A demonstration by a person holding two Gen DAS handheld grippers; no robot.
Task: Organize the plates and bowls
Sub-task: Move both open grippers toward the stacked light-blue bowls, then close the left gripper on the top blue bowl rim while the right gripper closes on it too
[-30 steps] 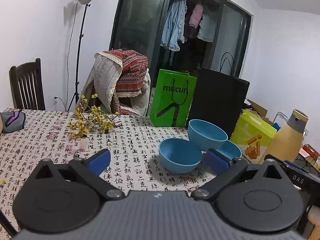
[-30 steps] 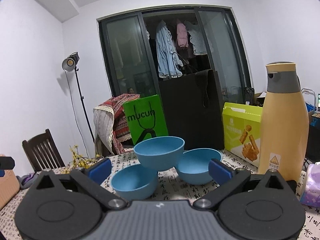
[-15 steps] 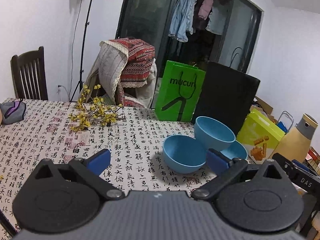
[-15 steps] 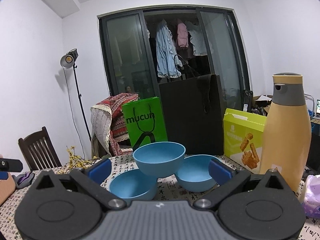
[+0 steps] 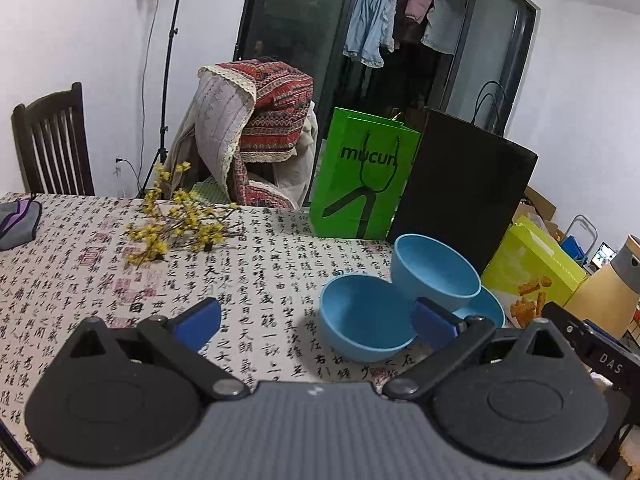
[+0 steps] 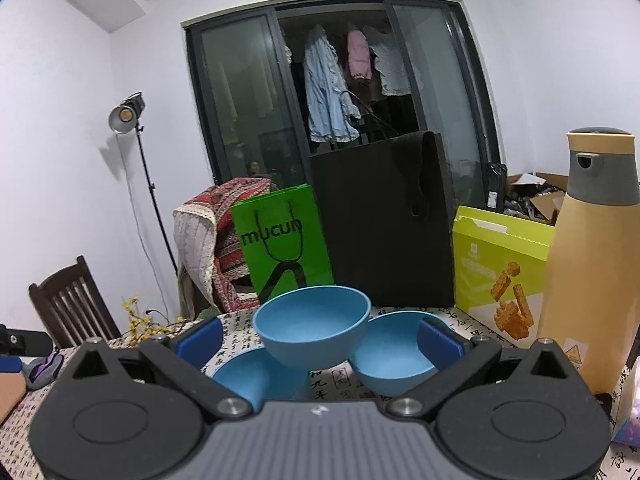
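Task barely begun: three blue bowls lay unstacked on the tabletop [image 5: 260, 264], the upper bowl [image 6: 312, 330] propped on the bowl at 7 o'clock [image 6: 256, 378] and the bowl at 4 o'clock [image 6: 394, 364], while left tool [image 5: 316, 322] and right tool [image 6: 318, 340] stood spread, empty.

Blue bowls on a calligraphy-print cloth

The three bowls [image 5: 362, 316] were plain blue; the tablecloth [image 5: 80, 280] was cream with black characters and red seals; the bag [image 5: 360, 176] was bright green; the flowers [image 5: 172, 220] were yellow; the bottle [image 6: 592, 264] was tan with a grey collar.
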